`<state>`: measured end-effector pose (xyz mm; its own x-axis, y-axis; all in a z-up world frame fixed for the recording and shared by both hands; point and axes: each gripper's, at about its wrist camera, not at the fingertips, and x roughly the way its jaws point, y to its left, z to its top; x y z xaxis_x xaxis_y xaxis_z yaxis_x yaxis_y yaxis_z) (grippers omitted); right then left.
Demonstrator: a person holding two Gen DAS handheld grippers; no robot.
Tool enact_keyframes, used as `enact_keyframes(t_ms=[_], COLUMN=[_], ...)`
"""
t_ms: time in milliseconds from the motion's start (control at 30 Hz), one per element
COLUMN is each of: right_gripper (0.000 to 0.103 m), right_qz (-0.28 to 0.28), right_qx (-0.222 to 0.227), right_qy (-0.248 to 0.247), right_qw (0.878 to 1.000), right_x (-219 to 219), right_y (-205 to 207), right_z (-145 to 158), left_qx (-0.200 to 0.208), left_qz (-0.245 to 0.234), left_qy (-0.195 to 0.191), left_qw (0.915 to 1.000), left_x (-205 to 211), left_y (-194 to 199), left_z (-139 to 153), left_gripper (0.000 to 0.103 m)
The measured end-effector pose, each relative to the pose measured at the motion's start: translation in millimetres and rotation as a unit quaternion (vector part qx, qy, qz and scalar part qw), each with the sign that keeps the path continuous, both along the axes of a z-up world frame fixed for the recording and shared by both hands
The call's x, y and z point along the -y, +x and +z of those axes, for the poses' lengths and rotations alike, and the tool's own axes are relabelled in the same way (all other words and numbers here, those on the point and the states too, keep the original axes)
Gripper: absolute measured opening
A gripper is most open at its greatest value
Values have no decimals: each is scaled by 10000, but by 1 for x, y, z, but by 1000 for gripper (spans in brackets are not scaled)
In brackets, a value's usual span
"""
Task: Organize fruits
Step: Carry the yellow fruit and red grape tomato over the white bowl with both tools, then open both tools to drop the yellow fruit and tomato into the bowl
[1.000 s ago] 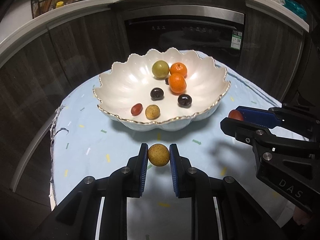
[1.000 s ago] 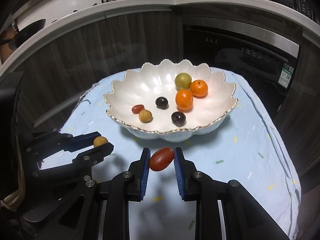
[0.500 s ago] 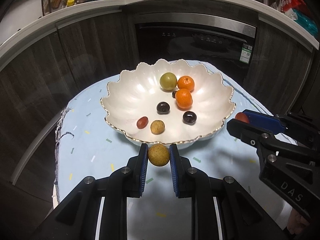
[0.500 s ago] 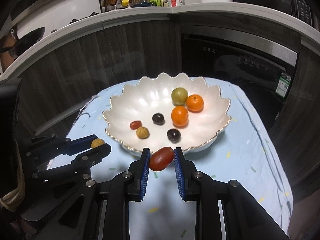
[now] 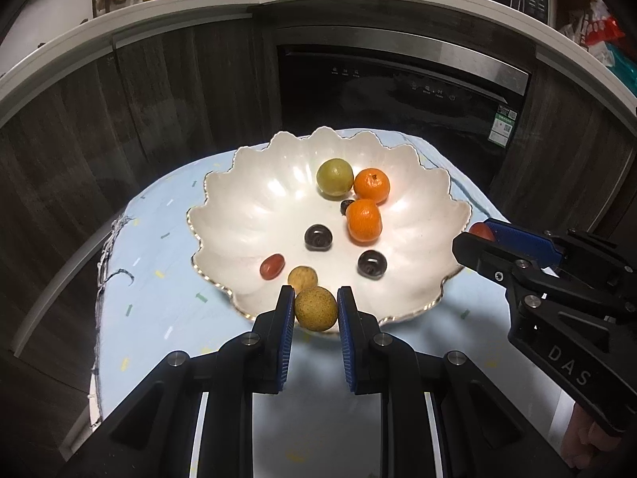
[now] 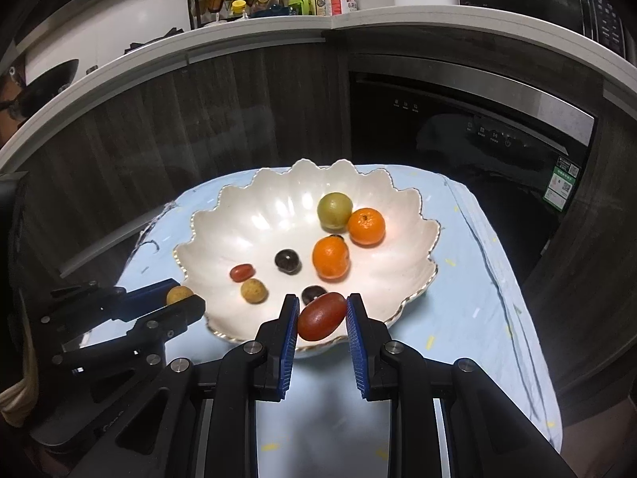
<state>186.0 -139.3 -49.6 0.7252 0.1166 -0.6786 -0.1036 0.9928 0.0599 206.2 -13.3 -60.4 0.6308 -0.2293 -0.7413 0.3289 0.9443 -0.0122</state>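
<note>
The left tool [image 5: 315, 307] clenches a tan round fruit [image 5: 315, 308] and the right tool [image 6: 322, 316] a red oval fruit [image 6: 321, 316], both over the scalloped bowl's [image 5: 254, 199] near rim

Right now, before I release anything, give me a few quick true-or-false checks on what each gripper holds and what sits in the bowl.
1. The left gripper is shut on a tan round fruit. True.
2. The right gripper is empty. False: it is shut on a red oval fruit.
3. Two orange citrus fruits lie in the white scalloped bowl. True.
4. The bowl sits on bare wood. False: it sits on a light blue cloth.
5. A green round fruit lies at the far side of the bowl, beside an orange one. True.
</note>
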Motion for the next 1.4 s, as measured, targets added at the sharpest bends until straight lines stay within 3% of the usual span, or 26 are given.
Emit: enact_keyframes(t_ms=[1033,1167,1233,1300,1400], right_gripper=[26,28,46,56,56], right_qz=[85,138,119,38,-10], right_qx=[-478,-520,-525,-455,-405], right_qy=[112,129,100,49,17], right_qw=[9988,9985,9985,9989,9992], right_x=[32,30,29,30,30], right_y=[65,68,68,66,65], right_z=[-24,-25,-25,-23,-21], left_qx=[-473,-458,-434,-399,-280], left_qz=[220,280,329,374,521], left_qy=[-67,-192,-156,-86,22], left_qw=[9986,9984,9984,9985,9982], left_x=[26,21,19,18,15], left_y=[49,50,49,48,46], left_z=[-25,-24,-24,-23,-19], left_gripper=[23,40,44,56,70])
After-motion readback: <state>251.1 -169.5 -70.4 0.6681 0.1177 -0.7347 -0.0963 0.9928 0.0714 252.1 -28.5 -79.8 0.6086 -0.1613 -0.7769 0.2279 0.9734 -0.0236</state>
